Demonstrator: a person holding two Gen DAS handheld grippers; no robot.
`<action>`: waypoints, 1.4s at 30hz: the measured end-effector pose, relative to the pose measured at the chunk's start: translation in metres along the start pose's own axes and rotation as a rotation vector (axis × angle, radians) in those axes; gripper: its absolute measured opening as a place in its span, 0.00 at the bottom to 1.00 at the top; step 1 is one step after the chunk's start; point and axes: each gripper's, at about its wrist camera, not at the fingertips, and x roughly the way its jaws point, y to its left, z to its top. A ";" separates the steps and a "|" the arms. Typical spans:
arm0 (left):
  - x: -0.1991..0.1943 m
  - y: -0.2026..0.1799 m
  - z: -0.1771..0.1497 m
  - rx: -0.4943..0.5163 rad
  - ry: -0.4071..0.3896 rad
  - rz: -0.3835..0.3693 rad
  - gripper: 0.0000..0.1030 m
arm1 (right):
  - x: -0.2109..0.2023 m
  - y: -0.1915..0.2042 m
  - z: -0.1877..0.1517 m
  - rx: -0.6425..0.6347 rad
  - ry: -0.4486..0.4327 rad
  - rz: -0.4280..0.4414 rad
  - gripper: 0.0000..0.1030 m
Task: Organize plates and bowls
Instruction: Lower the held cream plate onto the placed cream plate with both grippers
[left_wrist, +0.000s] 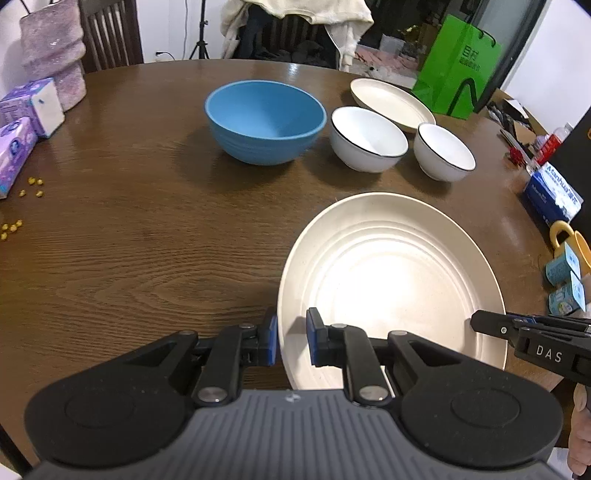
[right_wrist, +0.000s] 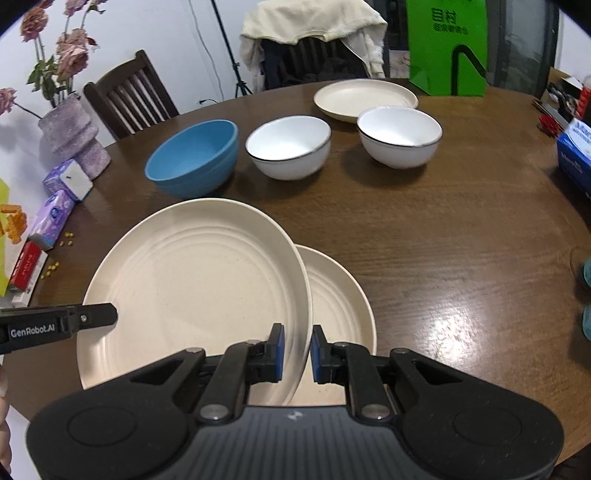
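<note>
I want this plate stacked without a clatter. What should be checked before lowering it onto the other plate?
1. Left tongs clamped on the held plate rim: ok.
2. Right tongs clamped on the opposite rim: ok.
3. Lower plate bare where visible: ok; the rest is hidden.
4. Held plate centred over lower plate: not ok, offset towards the left tongs.
5. Blue bowl and white bowls clear of the path: ok.
6. Held plate level: cannot tell.

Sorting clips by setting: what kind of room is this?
Likely a home dining room: a round wooden dining table, wooden chairs around it, one draped with a jacket, and a vase of flowers.
</note>
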 end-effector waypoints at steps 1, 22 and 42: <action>0.002 -0.002 0.000 0.004 0.003 -0.002 0.16 | 0.001 -0.002 -0.001 0.003 0.001 -0.006 0.14; 0.037 -0.031 -0.003 0.098 0.050 -0.011 0.16 | 0.012 -0.030 -0.018 0.037 0.021 -0.088 0.15; 0.050 -0.047 -0.007 0.192 0.040 0.076 0.17 | 0.033 -0.022 -0.021 -0.042 0.031 -0.160 0.16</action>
